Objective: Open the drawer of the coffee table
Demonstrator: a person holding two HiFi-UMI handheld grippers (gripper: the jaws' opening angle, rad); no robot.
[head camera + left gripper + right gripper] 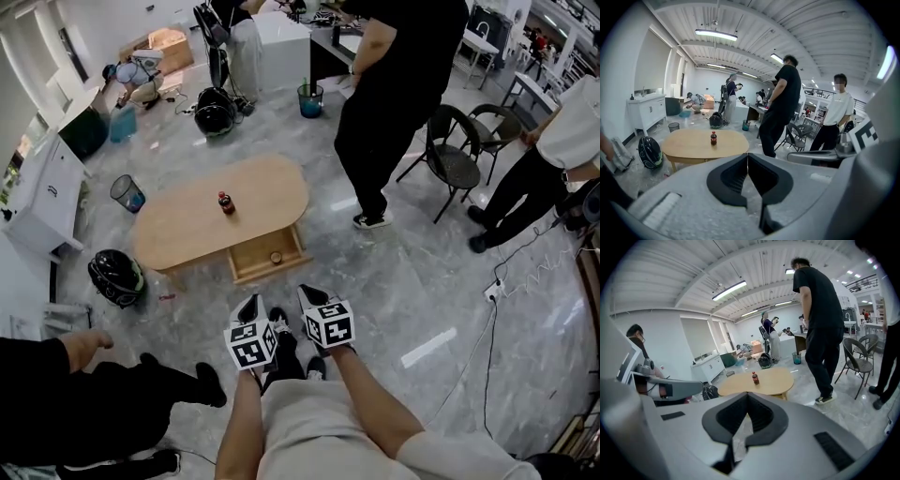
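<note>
The oval wooden coffee table (187, 225) stands on the grey floor ahead of me. Its drawer (253, 267) is pulled out toward me, with a small round object (276, 257) inside. A small dark bottle (226, 202) stands upright on the tabletop. My left gripper (251, 305) and right gripper (307, 294) are side by side close to my body, well short of the drawer, both shut and empty. The left gripper view shows the table (689, 146) and bottle (713, 138) beyond the shut left gripper (747, 158). The right gripper view shows the table (768, 380) past the shut right gripper (746, 398).
A person in black (394, 103) stands right of the table. A helmet (116, 277) lies by its left end, with a mesh bin (127, 193) behind. Folding chairs (455, 159) and a cable (487, 337) are at the right; another person's legs (141, 394) at the lower left.
</note>
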